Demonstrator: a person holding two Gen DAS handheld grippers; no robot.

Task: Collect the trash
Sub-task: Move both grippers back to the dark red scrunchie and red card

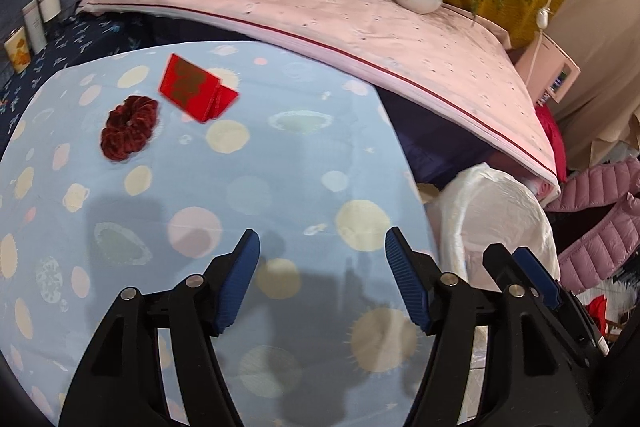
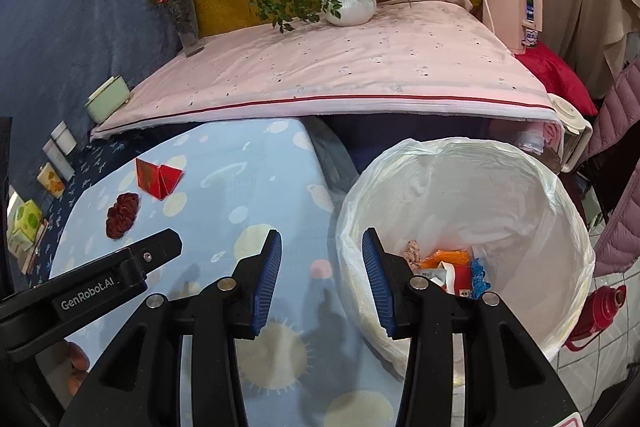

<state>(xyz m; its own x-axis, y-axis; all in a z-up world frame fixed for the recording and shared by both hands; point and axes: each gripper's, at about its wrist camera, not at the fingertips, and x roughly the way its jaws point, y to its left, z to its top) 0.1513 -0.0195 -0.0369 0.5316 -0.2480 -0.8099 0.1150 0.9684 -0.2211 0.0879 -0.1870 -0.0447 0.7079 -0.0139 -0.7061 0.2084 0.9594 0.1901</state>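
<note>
Trash [image 2: 448,267] lies in the white-lined bin [image 2: 560,211]; beside it, left gripper [image 1: 322,281] marked "GenRobot.AI" and right gripper [image 2: 322,279] gape empty.

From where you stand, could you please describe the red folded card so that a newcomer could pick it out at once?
Start at the light blue spotted tablecloth. Near its far edge lies the red folded card, beside a dark red scrunchie. The card is flat-sided, bright red with a gold pattern, whereas the scrunchie is round and ruffled.
</note>
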